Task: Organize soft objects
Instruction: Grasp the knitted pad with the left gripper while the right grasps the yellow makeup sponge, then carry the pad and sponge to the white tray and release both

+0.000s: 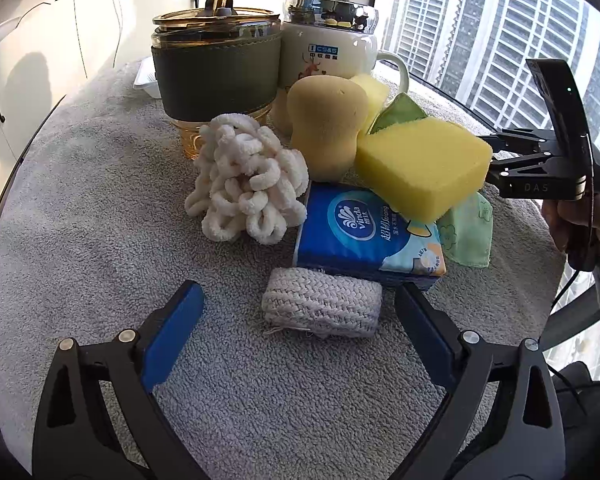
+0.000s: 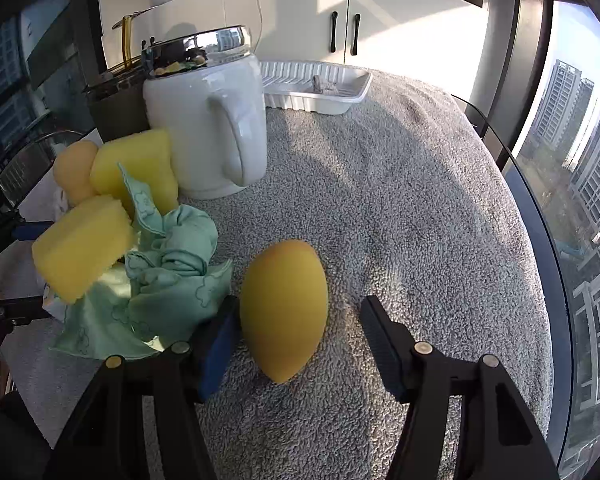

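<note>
Between right jaws, apparently ungripped: egg-shaped sponge (image 2: 284,312)

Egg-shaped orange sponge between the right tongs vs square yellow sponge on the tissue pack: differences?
The egg-shaped orange sponge is rounded and tapered; the square yellow sponge is blocky and flat-faced. The egg rests on the grey towel; the block is propped on the blue tissue pack. Both look like soft foam.

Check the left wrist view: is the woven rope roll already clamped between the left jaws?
No: the woven rope roll lies on the grey towel, with clear gaps to both open jaws of the left gripper.
</note>
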`<state>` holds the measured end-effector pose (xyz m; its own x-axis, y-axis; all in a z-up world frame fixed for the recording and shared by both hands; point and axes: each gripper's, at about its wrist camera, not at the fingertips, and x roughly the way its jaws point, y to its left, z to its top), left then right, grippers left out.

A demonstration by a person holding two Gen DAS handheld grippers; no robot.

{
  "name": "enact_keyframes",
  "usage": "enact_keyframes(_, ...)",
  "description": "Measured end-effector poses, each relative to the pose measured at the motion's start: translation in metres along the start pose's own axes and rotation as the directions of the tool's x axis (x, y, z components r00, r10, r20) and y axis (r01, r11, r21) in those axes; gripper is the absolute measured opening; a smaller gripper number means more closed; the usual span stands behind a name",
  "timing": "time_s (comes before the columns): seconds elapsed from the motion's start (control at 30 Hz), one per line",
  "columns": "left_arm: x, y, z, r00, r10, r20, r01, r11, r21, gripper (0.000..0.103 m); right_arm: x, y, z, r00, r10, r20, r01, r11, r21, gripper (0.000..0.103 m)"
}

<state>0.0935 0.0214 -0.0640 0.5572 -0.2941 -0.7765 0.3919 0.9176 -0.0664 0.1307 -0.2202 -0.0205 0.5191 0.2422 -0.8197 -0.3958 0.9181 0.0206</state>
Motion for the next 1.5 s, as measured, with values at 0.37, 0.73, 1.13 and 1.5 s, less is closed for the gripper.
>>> enact_keyframes(0.37,-0.004,0.008,0.000,0.999,0.034,0.016,-0.033,0.999,-0.003,0.050,-0.003,0.000,0.000,1.000,0.000,0.017,0.000,1.000,0.003,0.040)
enact_keyframes(0.73,-0.023,0.020,-0.008,0.996,0.067,0.059,-0.063,0.996,-0.063,0.049,-0.009,-0.003,-0.002,0.999,-0.007,0.032,0.006,1.000,0.021,0.039)
enact_keyframes(1.13,-0.077,0.025,0.001,0.985,0.116,0.131,-0.105,0.990,-0.093,0.049,-0.046,0.005,0.001,0.998,-0.034,0.058,0.034,0.999,0.001,0.039)
enact_keyframes(1.5,-0.109,0.043,0.036,0.966,0.153,0.209,-0.138,0.987,-0.087,0.049,-0.088,0.017,0.037,0.992,-0.016,0.123,0.023,0.998,-0.055,0.039)
